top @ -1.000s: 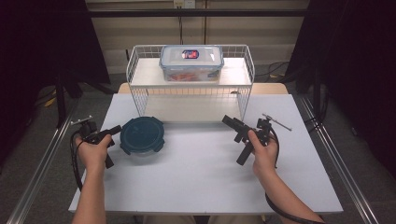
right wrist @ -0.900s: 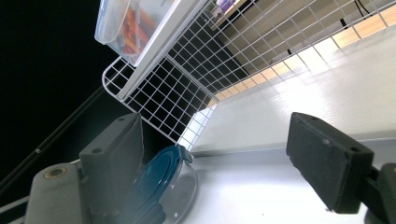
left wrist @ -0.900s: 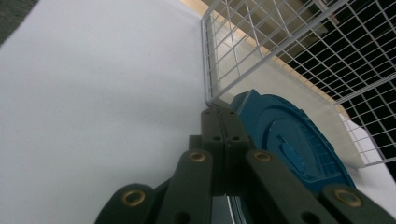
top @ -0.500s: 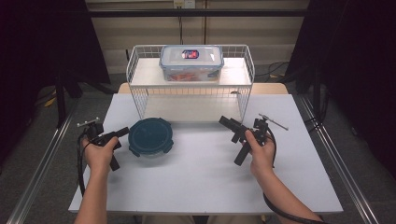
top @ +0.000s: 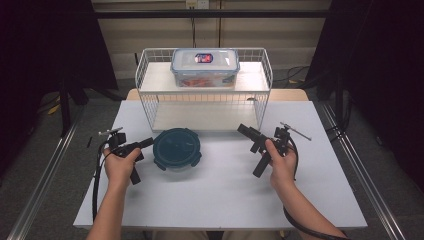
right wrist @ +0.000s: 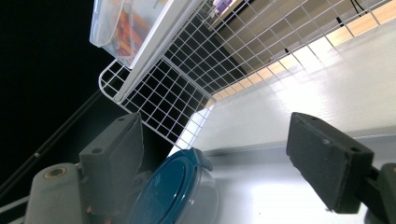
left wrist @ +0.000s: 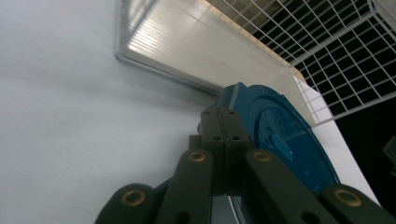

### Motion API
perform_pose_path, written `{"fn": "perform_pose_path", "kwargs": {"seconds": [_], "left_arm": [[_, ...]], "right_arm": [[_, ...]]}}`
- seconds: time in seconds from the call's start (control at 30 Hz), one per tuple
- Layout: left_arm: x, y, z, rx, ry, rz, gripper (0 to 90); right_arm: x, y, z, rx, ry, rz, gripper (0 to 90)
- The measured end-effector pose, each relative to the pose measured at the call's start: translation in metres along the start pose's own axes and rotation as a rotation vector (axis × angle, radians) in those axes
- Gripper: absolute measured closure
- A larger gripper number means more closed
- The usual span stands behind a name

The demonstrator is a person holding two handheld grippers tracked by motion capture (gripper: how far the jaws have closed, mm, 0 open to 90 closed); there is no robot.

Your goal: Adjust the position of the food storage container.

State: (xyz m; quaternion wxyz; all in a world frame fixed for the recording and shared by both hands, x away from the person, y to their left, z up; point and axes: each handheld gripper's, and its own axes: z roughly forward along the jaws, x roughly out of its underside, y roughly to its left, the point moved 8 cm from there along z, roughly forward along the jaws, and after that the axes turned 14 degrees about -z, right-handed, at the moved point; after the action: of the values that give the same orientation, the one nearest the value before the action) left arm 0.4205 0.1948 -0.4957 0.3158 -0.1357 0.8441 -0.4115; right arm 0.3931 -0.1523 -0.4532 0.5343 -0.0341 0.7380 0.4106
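A round clear container with a dark teal lid stands on the white table, in front of the wire rack. My left gripper lies level at the container's left edge, jaws shut with nothing between them. In the left gripper view its closed tips sit right against the lid by a side tab. My right gripper is held to the right of the container, apart from it and open. The right gripper view looks between its spread pads toward the teal lid.
A white wire rack stands at the back of the table. On its top shelf is a clear rectangular box with orange contents. Metal rails run along both sides of the table, and cables trail from both grippers.
My left gripper has slid to the right, and the teal-lidded container has moved right with it. The right gripper has stayed where it was.
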Motion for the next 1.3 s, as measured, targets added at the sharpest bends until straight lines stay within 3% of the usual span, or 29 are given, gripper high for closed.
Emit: {"fn": "perform_pose_path", "kwargs": {"seconds": [0.13,0.23,0.4,0.67,1.3], "left_arm": [[0.006,-0.008,0.005,-0.012,0.020,0.031,90.0],[0.013,-0.016,0.011,0.018,0.043,0.024,90.0],[0.021,-0.024,0.019,0.029,0.059,0.045,90.0],[0.030,-0.034,0.026,0.065,0.081,0.027,90.0],[0.066,-0.061,0.045,0.114,0.152,0.044,90.0]], "right_arm": [[-0.001,-0.002,-0.001,0.006,-0.006,-0.005,18.8],[0.000,-0.004,-0.002,0.011,-0.005,-0.004,18.9],[0.000,-0.005,-0.004,0.016,-0.004,-0.002,18.9],[0.001,-0.009,-0.008,0.027,-0.007,0.000,18.9],[0.005,-0.009,-0.010,0.032,0.008,0.000,18.9]]}}
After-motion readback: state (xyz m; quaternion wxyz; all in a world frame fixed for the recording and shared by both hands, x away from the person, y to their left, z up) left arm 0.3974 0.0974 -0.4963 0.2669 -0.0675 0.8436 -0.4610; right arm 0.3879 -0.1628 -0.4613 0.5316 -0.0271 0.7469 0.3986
